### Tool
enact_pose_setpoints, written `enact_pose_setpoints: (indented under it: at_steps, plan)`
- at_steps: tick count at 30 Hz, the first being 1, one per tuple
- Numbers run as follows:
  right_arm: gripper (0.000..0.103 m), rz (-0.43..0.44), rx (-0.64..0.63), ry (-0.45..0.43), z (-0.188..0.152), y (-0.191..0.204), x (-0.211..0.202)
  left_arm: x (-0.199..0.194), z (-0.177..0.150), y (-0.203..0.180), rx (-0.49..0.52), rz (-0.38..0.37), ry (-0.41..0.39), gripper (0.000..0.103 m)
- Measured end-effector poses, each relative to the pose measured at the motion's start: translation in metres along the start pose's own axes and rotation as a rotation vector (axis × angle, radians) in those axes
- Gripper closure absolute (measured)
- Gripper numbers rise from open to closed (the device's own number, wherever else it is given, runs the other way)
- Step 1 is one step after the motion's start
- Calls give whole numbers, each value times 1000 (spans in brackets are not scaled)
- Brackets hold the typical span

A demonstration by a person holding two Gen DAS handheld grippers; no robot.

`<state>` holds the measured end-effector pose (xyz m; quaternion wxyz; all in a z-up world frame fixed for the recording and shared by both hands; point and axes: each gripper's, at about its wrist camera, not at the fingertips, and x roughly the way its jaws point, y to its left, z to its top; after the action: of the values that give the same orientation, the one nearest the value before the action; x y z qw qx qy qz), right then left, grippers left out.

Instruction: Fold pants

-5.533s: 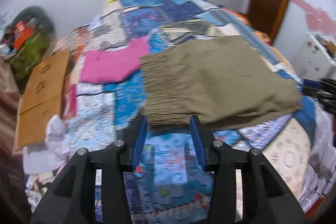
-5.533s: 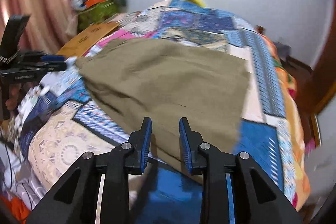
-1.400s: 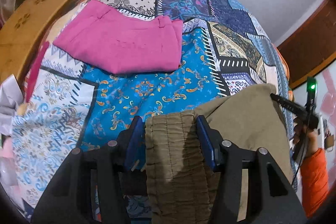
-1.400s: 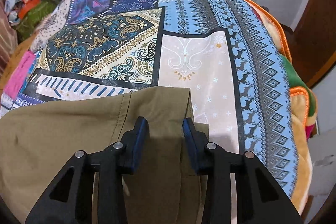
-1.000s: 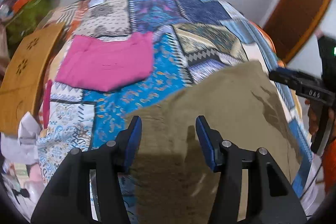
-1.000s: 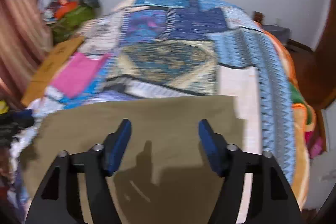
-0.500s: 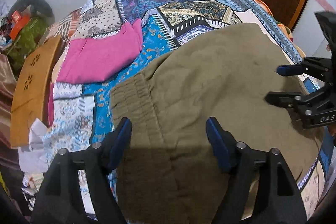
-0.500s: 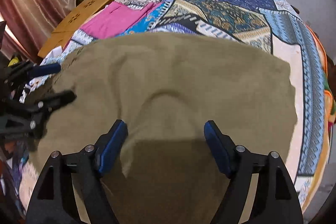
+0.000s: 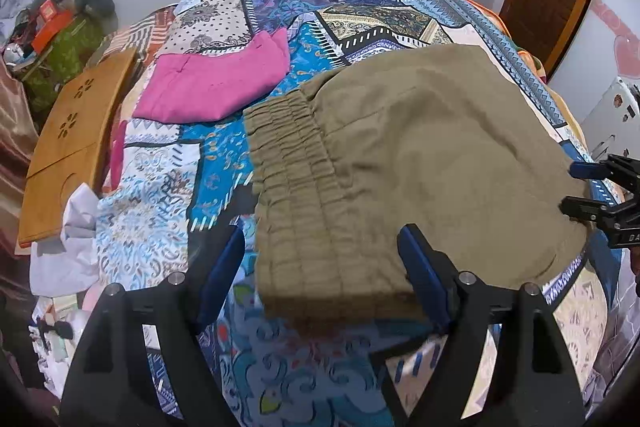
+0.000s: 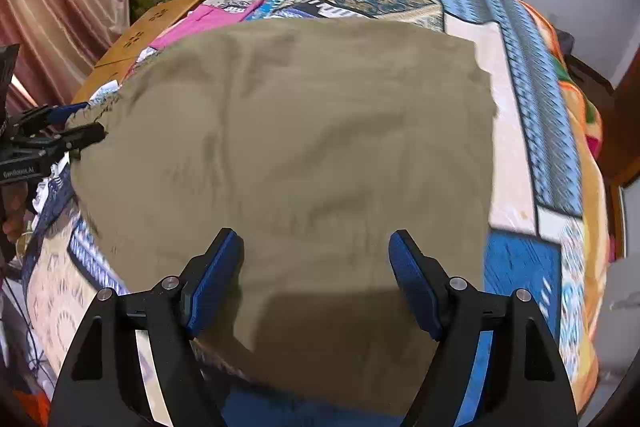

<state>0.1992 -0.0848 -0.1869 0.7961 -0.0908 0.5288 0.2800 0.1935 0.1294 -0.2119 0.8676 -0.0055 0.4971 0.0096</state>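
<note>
From my left wrist, my left gripper (image 9: 320, 267) hangs with jaws spread wide, gripping nothing, above the elastic waistband end of the folded olive-green cotton pants (image 9: 420, 147) lying on the patchwork blue quilt (image 9: 168, 203). A folded pink garment (image 9: 216, 83) lies beyond.

From my right wrist, my right gripper (image 10: 316, 279) is likewise spread apart and empty, over the pants' near edge.

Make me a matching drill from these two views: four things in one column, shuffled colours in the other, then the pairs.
Things:
1. pants
2. folded garment
3. board
4. pads of the left tongs

Colours:
A. blue
B. pink
C. olive
D. tan wood

Pairs: 1-C, 2-B, 3-D, 4-A
</note>
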Motion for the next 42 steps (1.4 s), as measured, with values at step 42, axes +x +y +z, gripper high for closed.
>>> enact_pose_setpoints:
  at_steps: [42]
  plan:
    - [28, 80, -18, -111, -2, 41, 9, 19, -8, 23, -495, -451, 70, 43]
